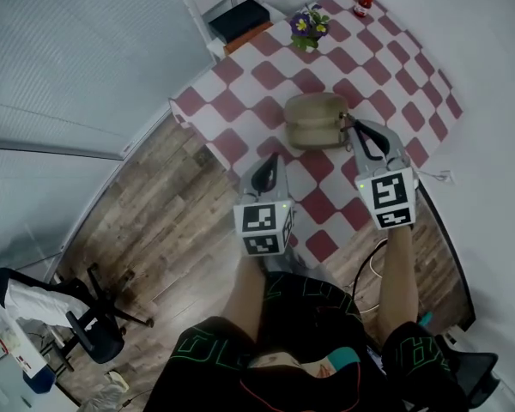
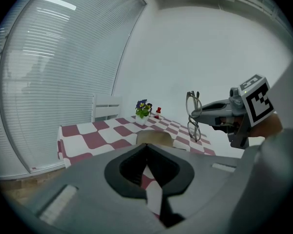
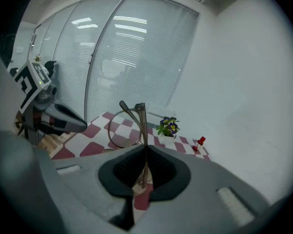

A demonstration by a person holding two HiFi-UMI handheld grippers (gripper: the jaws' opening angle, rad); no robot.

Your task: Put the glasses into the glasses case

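A tan glasses case (image 1: 316, 120) lies on the red-and-white checked table (image 1: 386, 58); its top also shows just beyond my left gripper's jaws as the case (image 2: 154, 136). My right gripper (image 1: 367, 141) hovers just right of the case, shut on a temple of the thin-framed glasses (image 3: 133, 123), which stick up from its jaws. From the left gripper view, the glasses (image 2: 193, 116) hang off the right gripper's tip. My left gripper (image 1: 267, 176) is shut with nothing in it, over the table's near edge, left of and nearer than the case.
A potted purple flower (image 1: 309, 26) and a small red bottle (image 1: 363, 4) stand at the table's far end. A black box (image 1: 239, 17) rests on a white stand beyond the table. An office chair (image 1: 94, 324) stands on the wooden floor at left.
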